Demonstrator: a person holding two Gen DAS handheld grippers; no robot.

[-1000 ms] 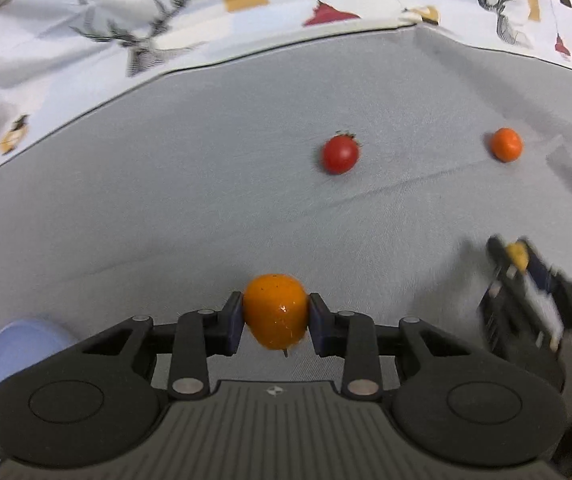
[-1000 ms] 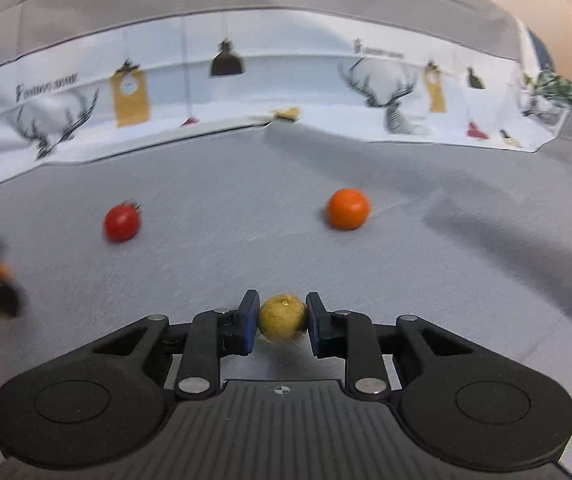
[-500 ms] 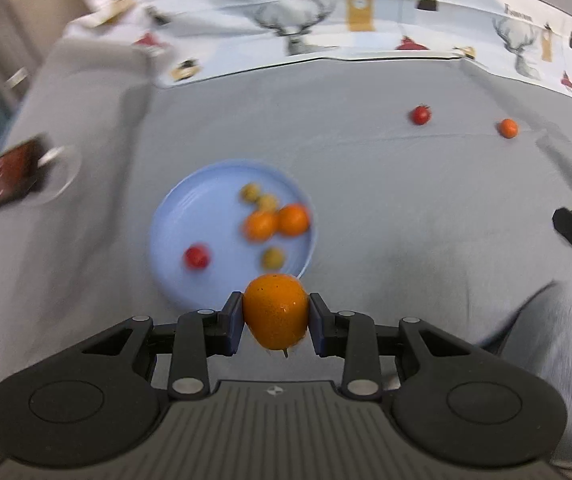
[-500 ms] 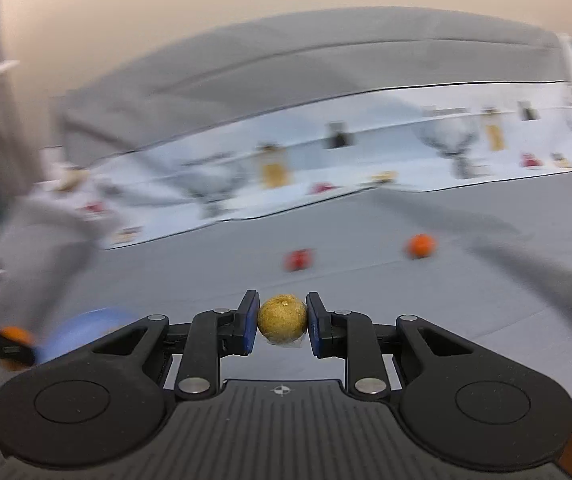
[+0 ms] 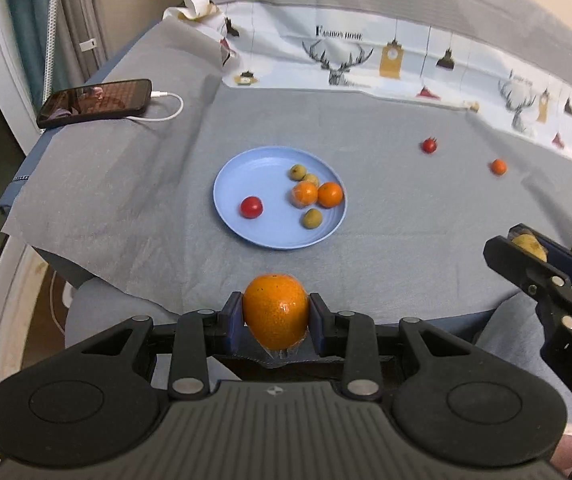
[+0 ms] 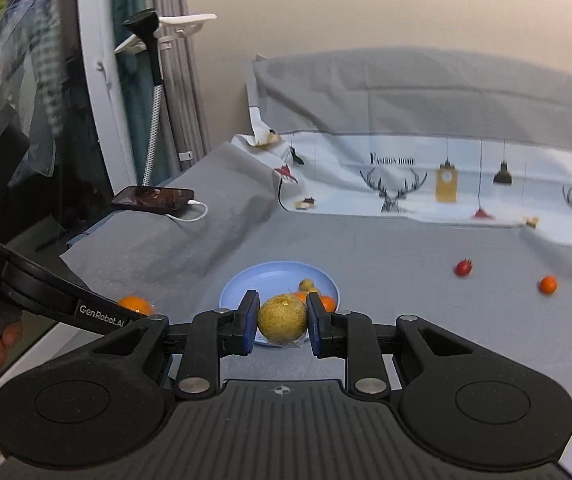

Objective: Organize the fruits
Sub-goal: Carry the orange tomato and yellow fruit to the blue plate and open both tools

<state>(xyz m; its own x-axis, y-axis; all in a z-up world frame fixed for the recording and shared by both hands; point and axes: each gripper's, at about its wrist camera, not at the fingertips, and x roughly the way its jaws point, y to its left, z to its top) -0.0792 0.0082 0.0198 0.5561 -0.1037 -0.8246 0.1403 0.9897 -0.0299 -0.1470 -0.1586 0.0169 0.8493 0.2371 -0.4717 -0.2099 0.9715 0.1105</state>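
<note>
My left gripper (image 5: 275, 322) is shut on an orange fruit (image 5: 275, 312), held near the table's front edge, short of the blue plate (image 5: 245, 168). The plate holds a red tomato (image 5: 251, 207), two oranges (image 5: 318, 194) and three yellow-green fruits (image 5: 312, 218). My right gripper (image 6: 281, 320) is shut on a yellow-green fruit (image 6: 281, 317), with the plate (image 6: 261, 276) just beyond it. The right gripper also shows at the right of the left wrist view (image 5: 526, 246). A red tomato (image 5: 429, 145) and a small orange (image 5: 498, 166) lie loose on the grey cloth at the far right.
A phone (image 5: 95, 102) on a white cable (image 5: 165, 110) lies at the far left of the grey cloth. A deer-print sheet (image 5: 366, 64) runs along the back. The table's left edge drops off near a white frame (image 6: 101, 80) and curtain.
Both grippers pulled back and swung left with their fruits held. The plate came into view in both cameras; the loose tomato and orange now lie far off to the right.
</note>
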